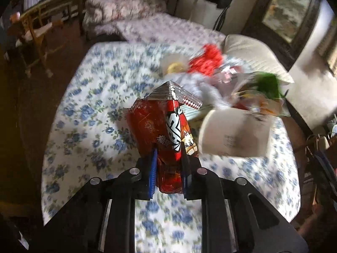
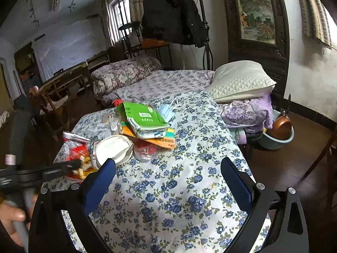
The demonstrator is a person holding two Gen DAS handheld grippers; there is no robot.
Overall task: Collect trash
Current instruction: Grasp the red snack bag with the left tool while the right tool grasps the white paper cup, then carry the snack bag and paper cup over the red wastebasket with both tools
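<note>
A crumpled red snack bag stands up from the blue-flowered sheet with my left gripper shut on its lower end. The right wrist view shows that same bag at the left, held by the left gripper. Just beyond it lies a heap of litter: a white paper bowl, a green packet, an orange packet, blue face masks and a clear plastic bag. My right gripper hangs open over bare sheet, nothing between its fingers.
A white pillow and a folded flowered quilt lie at the far end of the bed. A basin with a brown pan stands on the floor at the right. Wooden chairs are left of the bed. A hand shows bottom left.
</note>
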